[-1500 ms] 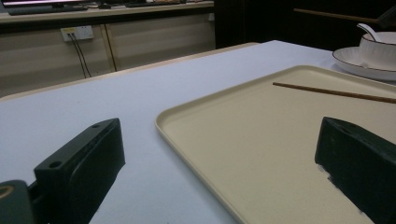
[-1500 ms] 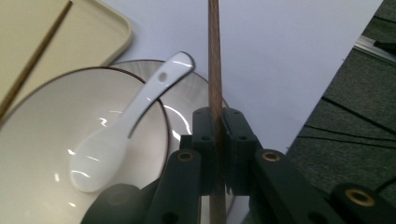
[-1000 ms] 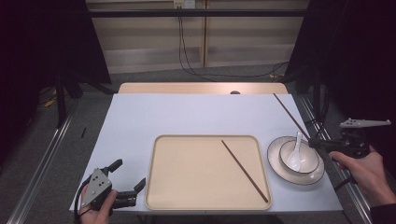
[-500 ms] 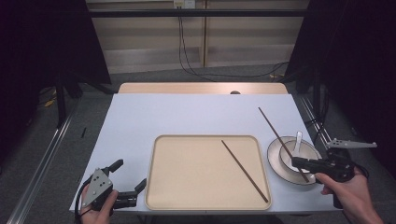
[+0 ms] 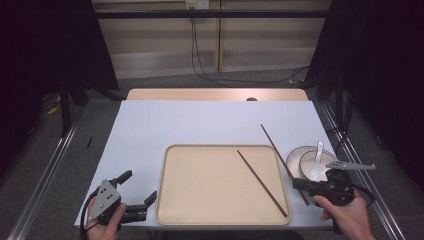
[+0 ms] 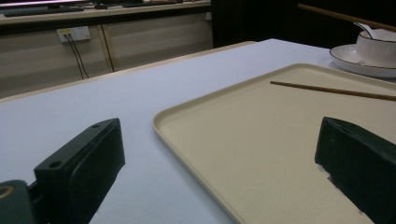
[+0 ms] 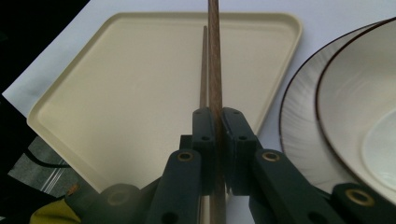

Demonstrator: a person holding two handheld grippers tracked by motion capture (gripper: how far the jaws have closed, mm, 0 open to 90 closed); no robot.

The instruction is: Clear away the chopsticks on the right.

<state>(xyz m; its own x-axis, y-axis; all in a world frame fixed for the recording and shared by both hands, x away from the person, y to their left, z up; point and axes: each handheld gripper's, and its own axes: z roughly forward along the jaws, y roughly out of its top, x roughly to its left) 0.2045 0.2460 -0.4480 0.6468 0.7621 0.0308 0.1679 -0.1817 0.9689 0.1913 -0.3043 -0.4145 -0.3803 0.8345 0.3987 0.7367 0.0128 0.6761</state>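
A beige tray lies at the front middle of the white table. One brown chopstick rests slantwise on the tray's right half. My right gripper is shut on a second chopstick, which slants up and away just beyond the tray's right edge. In the right gripper view the jaws pinch that held chopstick, with the lying chopstick just left of it above the tray. My left gripper is open at the tray's front left corner, nothing between its jaws.
A white bowl holding a white spoon sits on a dark-rimmed plate right of the tray, close to my right hand. The table's far half is bare white surface. Cables hang behind the table.
My right gripper carried the held chopstick from beyond the table's right edge leftward and nearer, to beside the tray's right edge. The left gripper stayed put.
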